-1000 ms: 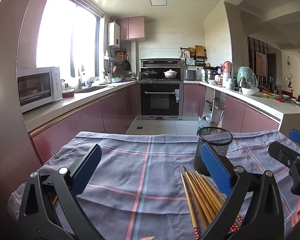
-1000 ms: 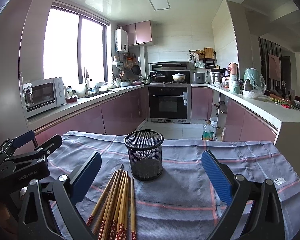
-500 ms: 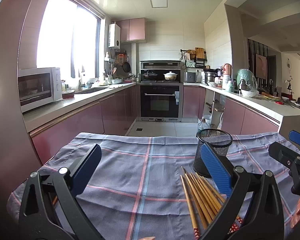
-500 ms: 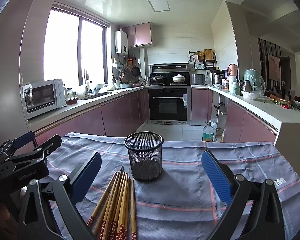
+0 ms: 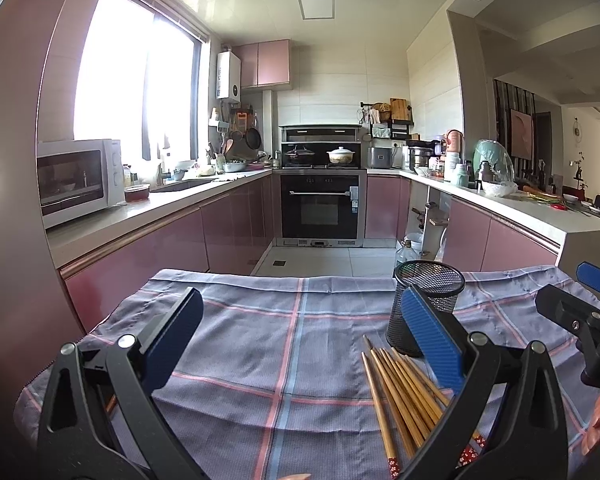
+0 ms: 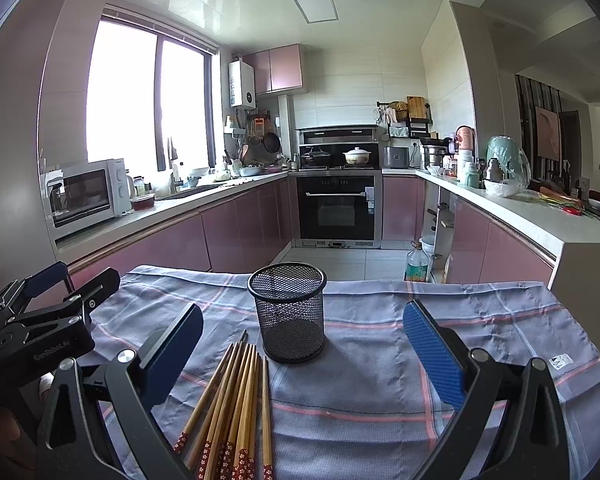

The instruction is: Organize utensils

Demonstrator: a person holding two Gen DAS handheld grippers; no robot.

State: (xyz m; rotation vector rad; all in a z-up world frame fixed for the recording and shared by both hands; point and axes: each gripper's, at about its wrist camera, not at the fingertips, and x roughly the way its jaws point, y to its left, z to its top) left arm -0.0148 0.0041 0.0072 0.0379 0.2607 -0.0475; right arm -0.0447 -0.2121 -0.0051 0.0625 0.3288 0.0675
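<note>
Chopsticks [image 6: 236, 408] lie bundled lower centre-left, between right gripper [image 6: 302, 350] jaws, near left pad. Mesh cup [image 6: 287, 312] upright just behind. Left gripper [image 5: 300, 340] jaws apart, both empty.

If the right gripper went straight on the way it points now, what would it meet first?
Most likely the mesh cup, standing upright on the cloth just left of the midline between the open right gripper jaws. The chopsticks lie lower and left. Depth is unclear.
</note>
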